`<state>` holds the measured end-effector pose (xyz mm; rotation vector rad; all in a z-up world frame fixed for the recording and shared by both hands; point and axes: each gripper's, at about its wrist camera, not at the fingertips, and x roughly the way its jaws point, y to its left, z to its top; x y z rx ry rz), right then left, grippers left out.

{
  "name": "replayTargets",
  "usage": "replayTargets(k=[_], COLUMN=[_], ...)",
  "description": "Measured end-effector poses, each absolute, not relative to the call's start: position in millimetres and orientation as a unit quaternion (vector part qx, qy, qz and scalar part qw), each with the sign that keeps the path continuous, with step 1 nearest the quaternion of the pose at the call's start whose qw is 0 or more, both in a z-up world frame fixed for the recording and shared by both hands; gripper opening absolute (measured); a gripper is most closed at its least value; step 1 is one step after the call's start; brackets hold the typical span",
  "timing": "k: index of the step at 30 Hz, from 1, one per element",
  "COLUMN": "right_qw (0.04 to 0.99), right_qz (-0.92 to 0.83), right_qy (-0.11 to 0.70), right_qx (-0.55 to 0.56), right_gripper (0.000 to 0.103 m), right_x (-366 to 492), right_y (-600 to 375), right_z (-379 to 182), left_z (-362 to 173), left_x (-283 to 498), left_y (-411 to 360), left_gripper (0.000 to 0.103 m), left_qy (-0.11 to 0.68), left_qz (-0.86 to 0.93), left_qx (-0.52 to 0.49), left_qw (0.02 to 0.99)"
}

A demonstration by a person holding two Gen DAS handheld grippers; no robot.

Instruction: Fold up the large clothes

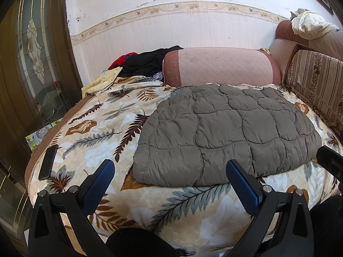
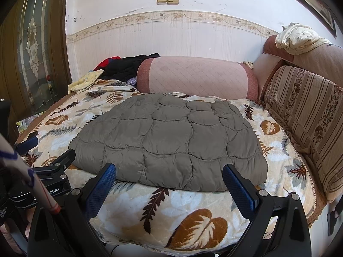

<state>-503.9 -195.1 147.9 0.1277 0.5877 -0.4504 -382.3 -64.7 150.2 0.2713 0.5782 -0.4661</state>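
A grey quilted padded garment (image 1: 227, 132) lies folded into a thick flat rectangle on a leaf-patterned blanket (image 1: 96, 128). My left gripper (image 1: 170, 169) hovers open just in front of its near edge, nothing between the blue pads. In the right wrist view the same grey garment (image 2: 169, 141) fills the middle, and my right gripper (image 2: 169, 173) is open at its near edge, holding nothing. The left gripper (image 2: 49, 158) shows at the left edge of that view, beside a sleeve (image 2: 27, 171).
A pink bolster (image 1: 220, 66) lies behind the garment, with black and red clothes (image 1: 145, 62) piled to its left. A striped sofa back (image 2: 304, 128) runs along the right. A dark phone (image 1: 48, 161) rests on the blanket's left edge. A glass-panelled door (image 1: 32, 53) stands at left.
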Motion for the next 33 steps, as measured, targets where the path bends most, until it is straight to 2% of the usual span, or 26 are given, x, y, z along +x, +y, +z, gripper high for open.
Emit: replayTargets(k=[33], right_qw=[0.926], right_qz=[-0.225], right_qy=[0.298], right_qx=[0.050], right_gripper=[0.101], right_x=[-502.3], right_y=[-195.7], right_z=[139.0], left_z=[148.1], left_x=[-384.4], left_y=[-60.5], left_gripper=[0.103], left_qy=[0.285], left_qz=[-0.236], left_qx=[0.135], left_qw=[0.919])
